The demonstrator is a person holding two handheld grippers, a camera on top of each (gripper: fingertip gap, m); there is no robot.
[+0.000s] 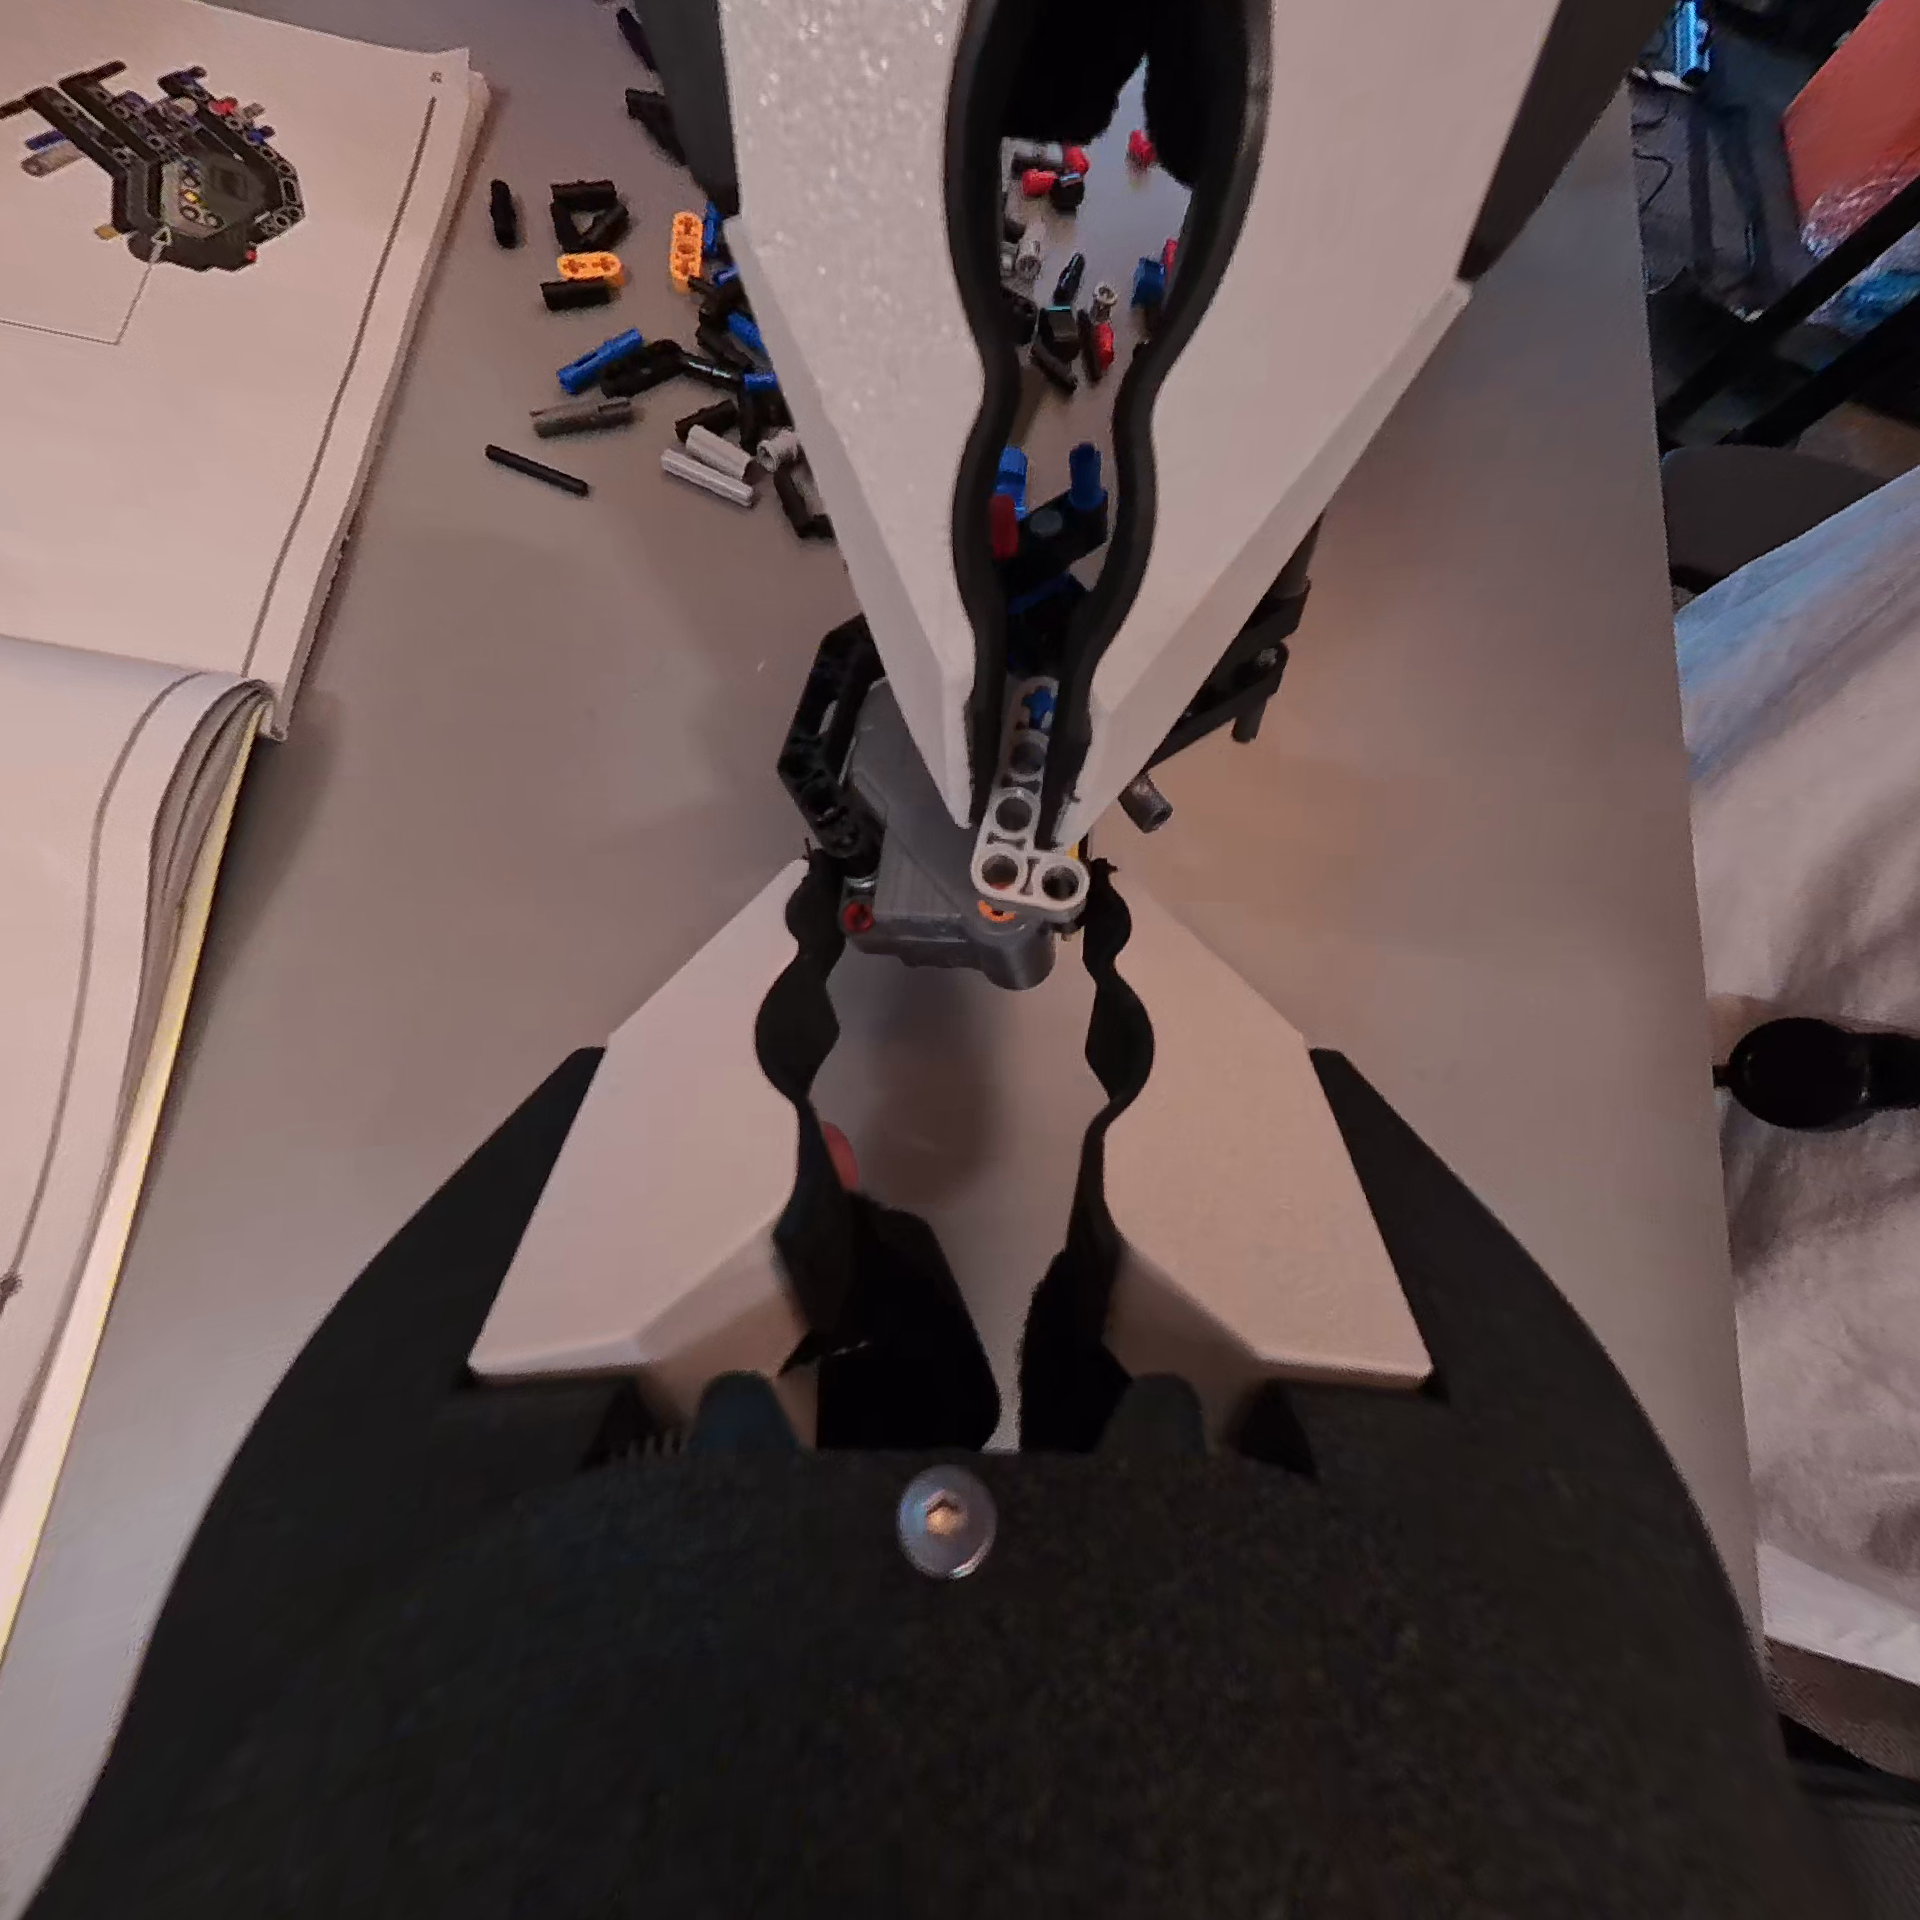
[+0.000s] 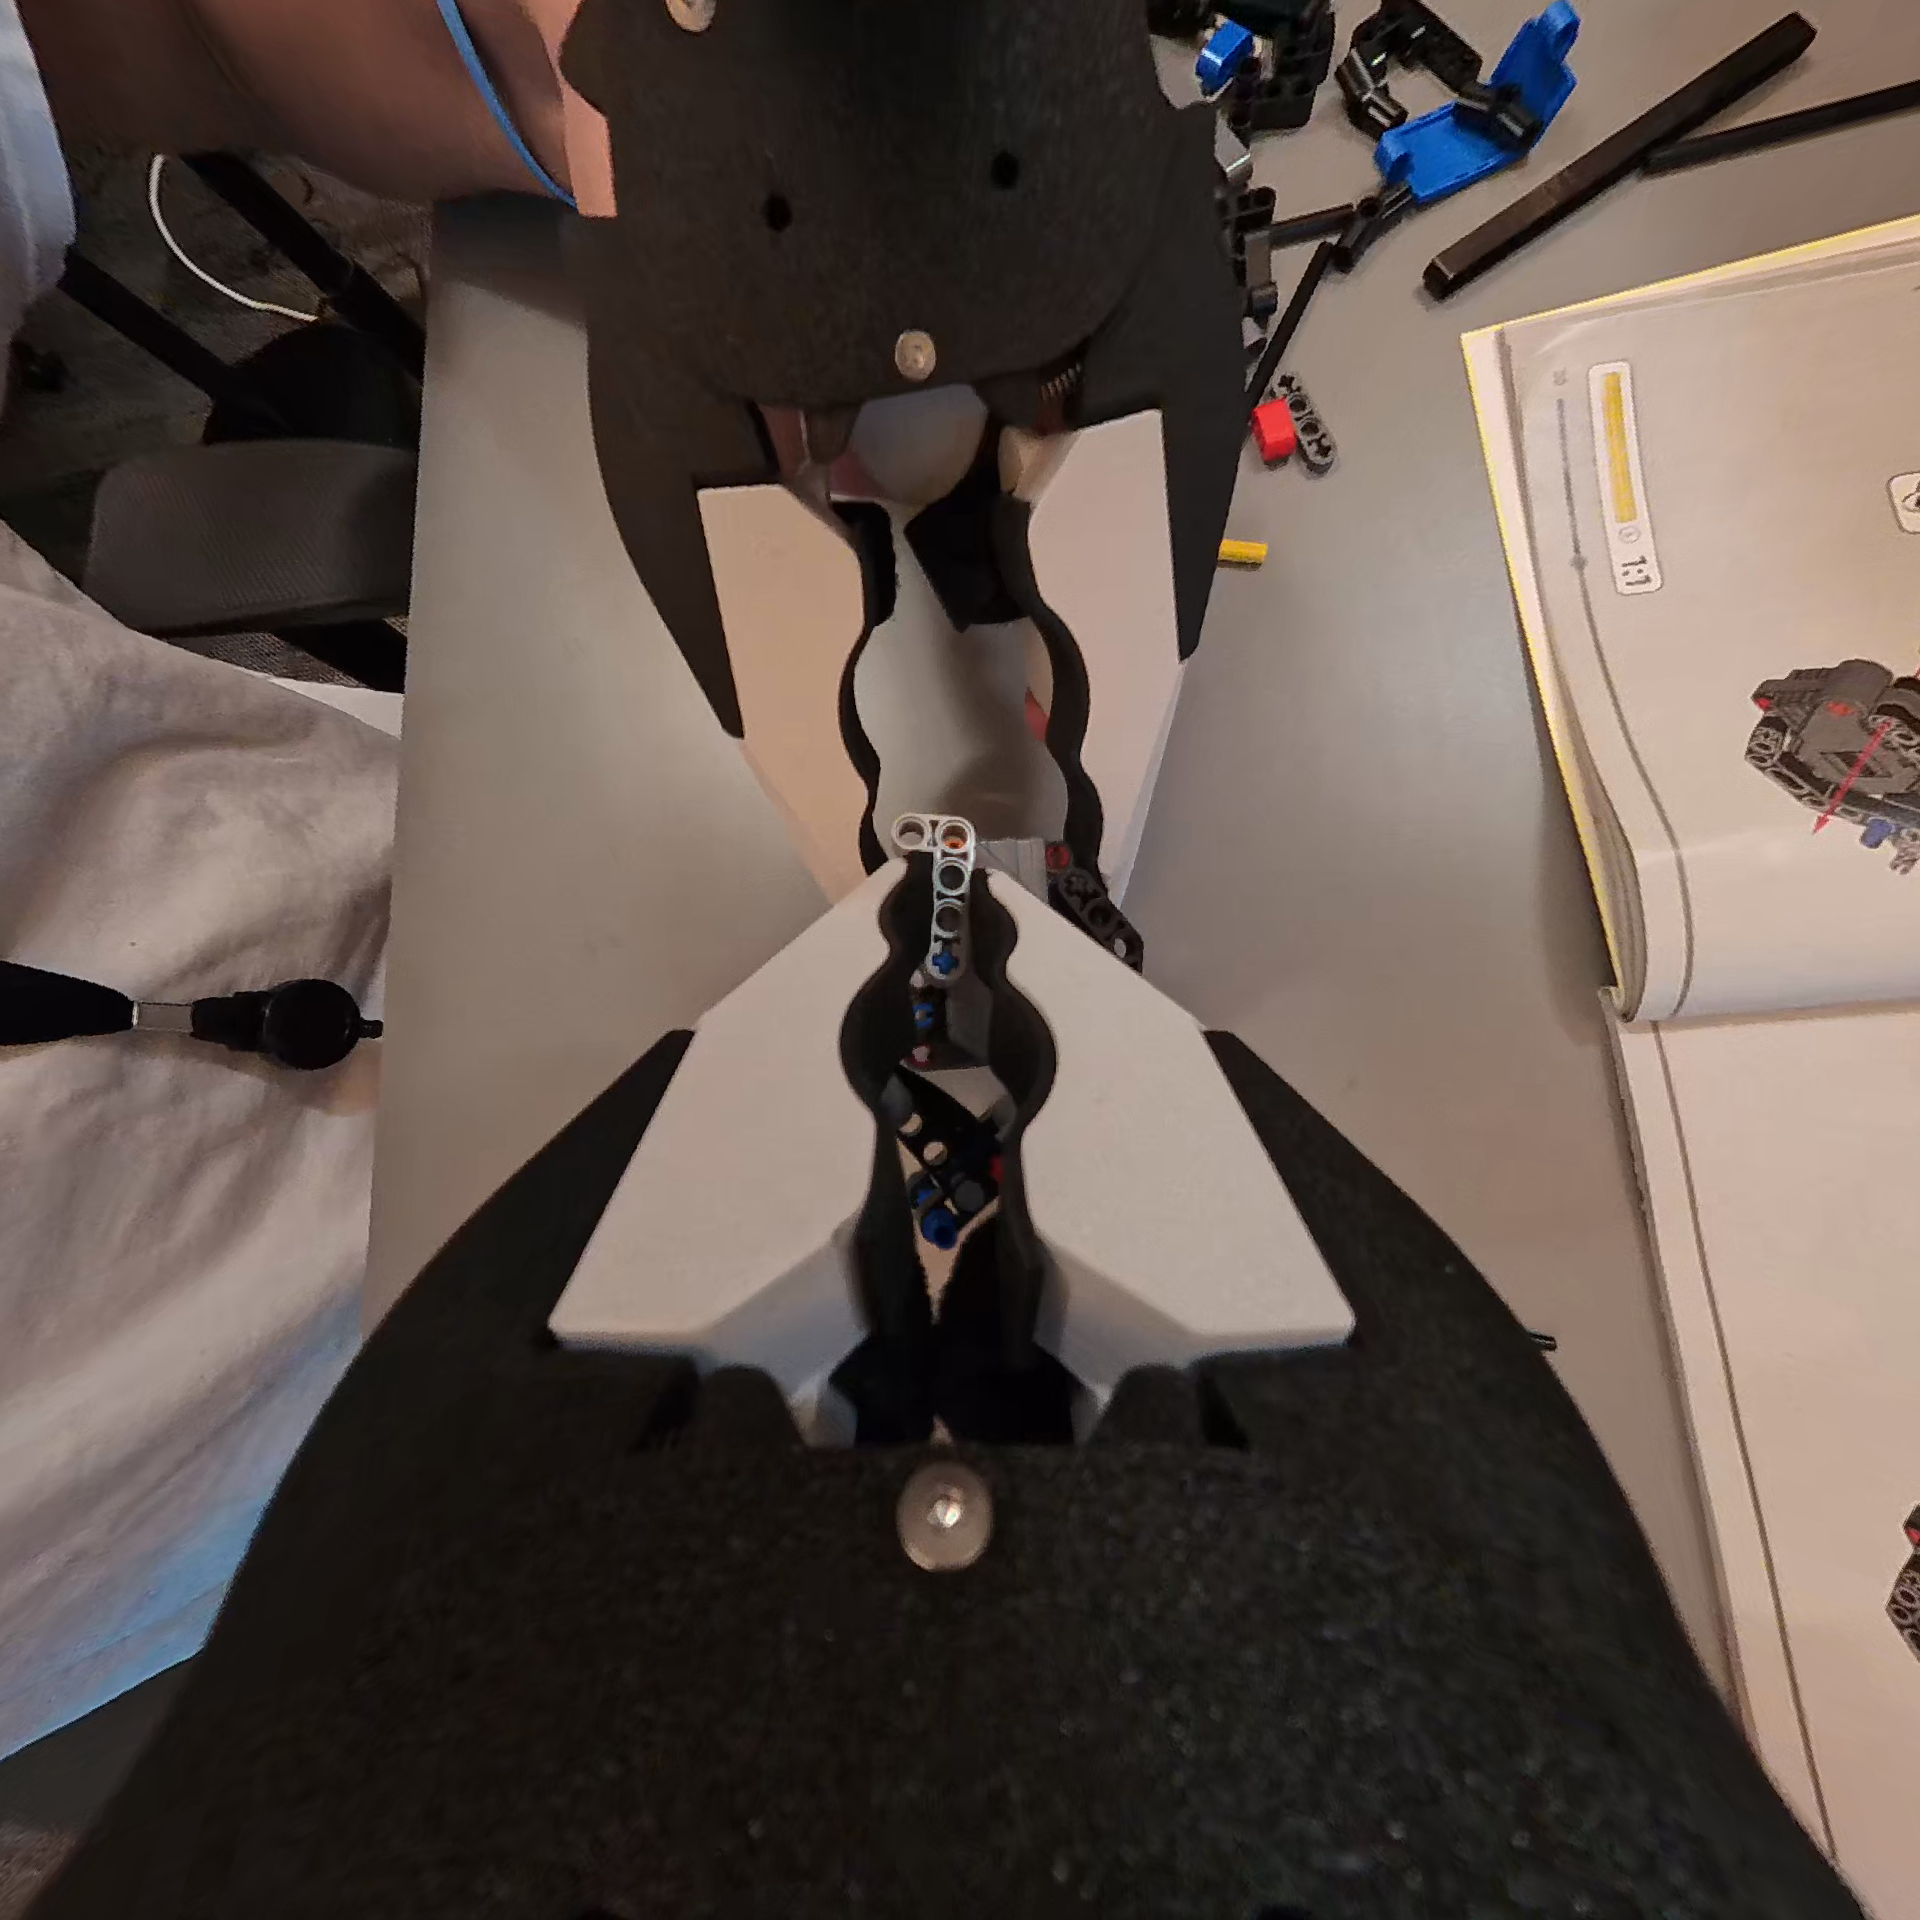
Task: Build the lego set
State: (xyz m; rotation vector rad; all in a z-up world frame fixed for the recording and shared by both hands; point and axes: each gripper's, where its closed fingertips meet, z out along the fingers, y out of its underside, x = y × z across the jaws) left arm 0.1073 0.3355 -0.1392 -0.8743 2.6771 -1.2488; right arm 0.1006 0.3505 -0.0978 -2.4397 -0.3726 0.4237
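Note:
A part-built assembly (image 1: 909, 831) with a grey motor-like block and a black frame is held just above the grey table (image 1: 520, 623). My left gripper (image 1: 961, 904) grips its near end between its fingertips. My right gripper (image 1: 1029, 821) comes in from the opposite side and is shut on a light grey L-shaped beam (image 1: 1029, 883), holding it against the assembly's top. In the right wrist view my right gripper (image 2: 945, 883) clamps the beam (image 2: 949, 878), and my left gripper (image 2: 977, 847) faces it, with the assembly (image 2: 1023, 857) mostly hidden behind my fingers.
Open instruction booklets (image 1: 208, 364) (image 2: 1714, 623) lie beside the work spot. Loose black, blue, orange and red parts (image 1: 665, 343) are scattered behind it. Blue parts (image 2: 1455, 125), a long black beam (image 2: 1621, 156) and a red piece (image 2: 1273, 426) lie nearby. A white cloth (image 1: 1818, 935) lies past the table edge. Left tips to right tips: about 4 cm.

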